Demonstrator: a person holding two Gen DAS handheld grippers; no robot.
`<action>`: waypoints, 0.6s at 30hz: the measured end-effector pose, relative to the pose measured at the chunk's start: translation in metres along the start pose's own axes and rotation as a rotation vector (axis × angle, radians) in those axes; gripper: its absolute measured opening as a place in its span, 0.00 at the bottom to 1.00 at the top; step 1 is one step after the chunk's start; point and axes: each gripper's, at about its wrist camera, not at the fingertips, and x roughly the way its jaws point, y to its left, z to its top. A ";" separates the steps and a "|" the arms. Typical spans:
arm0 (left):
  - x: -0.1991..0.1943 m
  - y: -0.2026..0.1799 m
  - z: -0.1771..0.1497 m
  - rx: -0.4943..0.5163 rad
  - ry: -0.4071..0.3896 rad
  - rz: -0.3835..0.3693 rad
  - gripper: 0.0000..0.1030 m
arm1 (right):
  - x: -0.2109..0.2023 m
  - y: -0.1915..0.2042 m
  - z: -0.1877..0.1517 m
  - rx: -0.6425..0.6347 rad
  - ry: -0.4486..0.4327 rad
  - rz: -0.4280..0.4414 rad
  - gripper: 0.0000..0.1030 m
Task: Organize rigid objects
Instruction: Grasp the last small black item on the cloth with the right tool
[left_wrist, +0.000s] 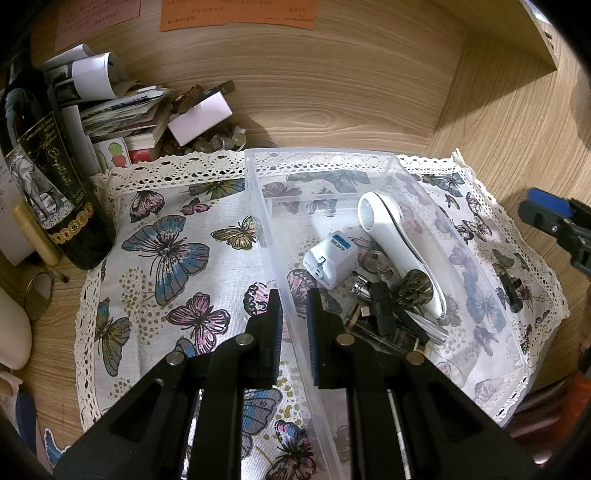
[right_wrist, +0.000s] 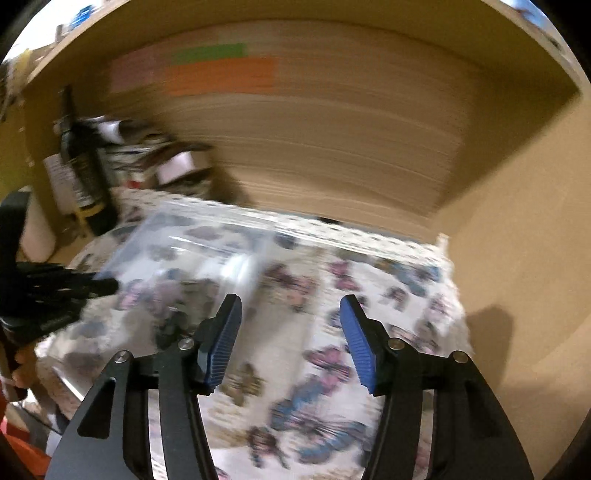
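Note:
A clear plastic box (left_wrist: 317, 151) stands on the butterfly cloth (left_wrist: 166, 258). Inside it lie a white handheld device (left_wrist: 391, 236), a white travel adapter (left_wrist: 330, 258), keys (left_wrist: 373, 260) and several small dark items (left_wrist: 384, 310). My left gripper (left_wrist: 294, 317) is shut on the box's left wall, one pad on each side of it. My right gripper (right_wrist: 291, 332) hangs open over the cloth to the right of the box (right_wrist: 192, 251), with nothing between its blue pads. Its view is blurred. One right finger shows at the far right of the left wrist view.
A dark wine bottle (left_wrist: 48, 177) and a pile of papers and cards (left_wrist: 122, 110) stand at the back left. Wooden walls close the back and the right side (left_wrist: 517, 110). Orange notes (left_wrist: 236, 14) hang on the back wall.

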 end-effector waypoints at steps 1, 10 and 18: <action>0.000 0.000 0.000 0.000 0.000 0.000 0.12 | -0.002 -0.008 -0.003 0.015 0.003 -0.023 0.51; 0.000 0.000 0.000 0.001 0.000 0.001 0.12 | 0.012 -0.064 -0.057 0.180 0.123 -0.136 0.51; 0.001 0.000 0.000 0.004 0.000 0.002 0.12 | 0.035 -0.080 -0.096 0.271 0.228 -0.115 0.51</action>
